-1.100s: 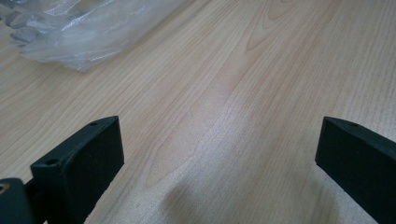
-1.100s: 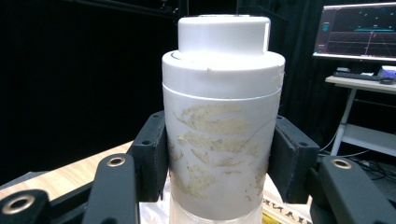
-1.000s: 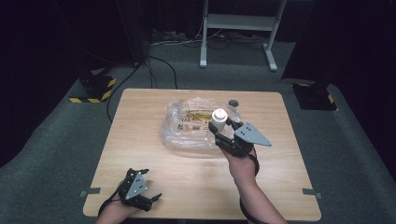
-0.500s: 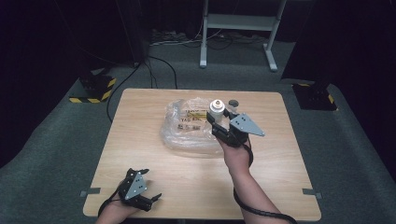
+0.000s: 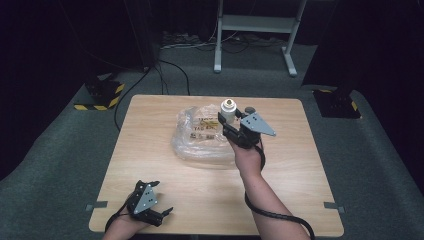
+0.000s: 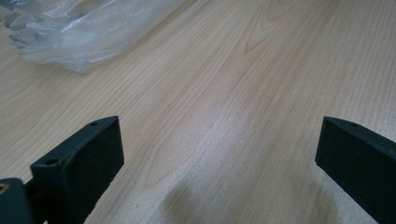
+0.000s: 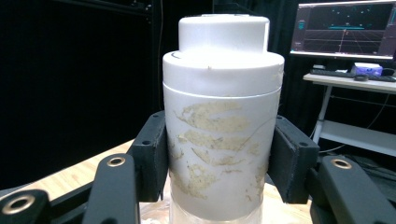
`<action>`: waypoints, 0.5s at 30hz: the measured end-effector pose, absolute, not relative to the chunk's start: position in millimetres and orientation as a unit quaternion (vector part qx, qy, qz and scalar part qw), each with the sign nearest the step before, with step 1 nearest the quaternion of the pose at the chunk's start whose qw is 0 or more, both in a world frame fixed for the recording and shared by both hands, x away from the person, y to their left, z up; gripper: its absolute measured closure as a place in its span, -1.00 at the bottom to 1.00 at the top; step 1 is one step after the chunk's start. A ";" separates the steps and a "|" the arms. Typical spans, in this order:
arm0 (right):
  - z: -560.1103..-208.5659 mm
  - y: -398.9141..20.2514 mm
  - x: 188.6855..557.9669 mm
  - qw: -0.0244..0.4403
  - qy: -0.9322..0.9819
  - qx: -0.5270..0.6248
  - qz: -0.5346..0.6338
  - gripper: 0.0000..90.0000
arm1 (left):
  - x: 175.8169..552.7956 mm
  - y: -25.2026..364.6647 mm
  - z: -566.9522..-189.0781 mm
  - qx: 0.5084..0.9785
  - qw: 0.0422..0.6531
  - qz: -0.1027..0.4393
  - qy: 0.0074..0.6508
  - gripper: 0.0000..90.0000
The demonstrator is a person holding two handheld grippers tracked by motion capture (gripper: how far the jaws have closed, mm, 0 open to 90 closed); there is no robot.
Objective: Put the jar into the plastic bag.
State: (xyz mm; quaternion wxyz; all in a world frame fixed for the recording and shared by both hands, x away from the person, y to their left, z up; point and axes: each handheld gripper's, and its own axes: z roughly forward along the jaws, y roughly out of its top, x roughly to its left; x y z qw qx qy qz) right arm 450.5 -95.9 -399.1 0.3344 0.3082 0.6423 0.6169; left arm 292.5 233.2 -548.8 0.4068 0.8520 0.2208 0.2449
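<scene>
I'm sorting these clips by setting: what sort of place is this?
Probably a lab or recording studio: black curtains around a lone wooden table, hazard-taped floor weights, and a monitor showing a 3D grid.

Legible markings: none confirmed.

The clear plastic bag on the surface carries a pale label with dark print, seen in the high view at about 11 o'clock from the right gripper; the lines are too small and blurred to read.

The white bottle shows torn remnants of a removed label in the right gripper view; no characters remain on it.

The monitor at 2 o'clock in that view displays a grid graphic with a bright bar along its top edge; any text there is unreadable.
</scene>
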 end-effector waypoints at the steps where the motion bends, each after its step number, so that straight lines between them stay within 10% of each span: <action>1: -399.1 -95.9 450.5 0.334 0.642 0.308 0.617 0.02 | 292.5 233.2 -548.8 0.852 0.407 0.245 0.221 -0.97; 15: -407.3 -84.6 475.6 0.337 0.635 0.330 0.612 0.02 | 292.5 233.7 -548.6 0.852 0.409 0.243 0.220 -0.97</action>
